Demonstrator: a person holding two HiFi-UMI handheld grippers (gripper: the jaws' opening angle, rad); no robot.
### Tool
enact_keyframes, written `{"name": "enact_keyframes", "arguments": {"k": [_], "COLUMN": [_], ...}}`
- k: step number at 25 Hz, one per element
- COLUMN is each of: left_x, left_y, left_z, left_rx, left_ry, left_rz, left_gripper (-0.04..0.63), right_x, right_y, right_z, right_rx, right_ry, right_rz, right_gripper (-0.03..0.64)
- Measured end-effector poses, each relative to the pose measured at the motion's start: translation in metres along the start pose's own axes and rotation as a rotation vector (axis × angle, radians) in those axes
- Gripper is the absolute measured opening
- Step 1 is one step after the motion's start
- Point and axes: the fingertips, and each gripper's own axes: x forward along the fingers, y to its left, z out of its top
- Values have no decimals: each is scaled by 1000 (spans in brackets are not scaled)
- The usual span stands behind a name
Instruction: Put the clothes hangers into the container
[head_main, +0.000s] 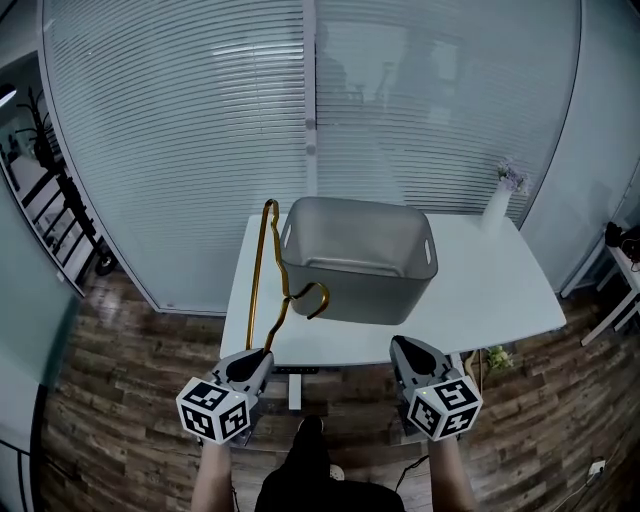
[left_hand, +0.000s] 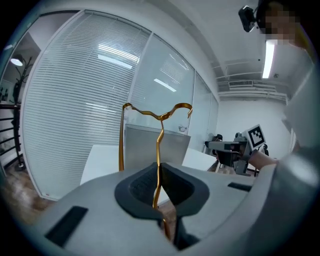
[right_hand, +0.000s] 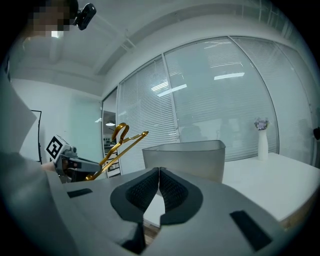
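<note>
Gripping gold hanger (head_main: 258, 275) by its thin wire, left gripper (head_main: 262, 352) held it upright in air, just left of grey container (head_main: 370, 290). Container stood on white table (head_main: 500, 290). Inside, only bare grey floor seemed visible, near wall hiding part. Right gripper (head_main: 402, 345) closed, nothing between jaws.

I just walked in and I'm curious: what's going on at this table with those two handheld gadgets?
A person stands at a white table with a gripping tool in each hand. The left tool is clamped on a gold wire clothes hanger, holding it in the air by the front left corner of a grey container on the table. The hanger is not in the container yet. The right tool is shut and holds nothing, in front of the table.
</note>
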Motion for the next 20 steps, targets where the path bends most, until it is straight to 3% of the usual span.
{"name": "enact_keyframes", "arguments": {"k": [5,12,17,20], "left_x": [20,48,71,86], "left_y": [3,2,10,17], "left_z": [22,47,76,89], "left_rx": [54,47,102,175], "left_ry": [16,79,87,104], "left_rz": [-38,-202,-232,-228], "left_gripper": [22,23,23,23], "right_x": [9,36,60,74], "right_y": [-14,-29,-56,-62], "right_z": [16,41,66,75], "right_rx": [-28,-105,-139,-130], "right_ry": [-1,42,25,5], "right_rz": [5,118,98,99], "right_gripper": [29,28,28,28]}}
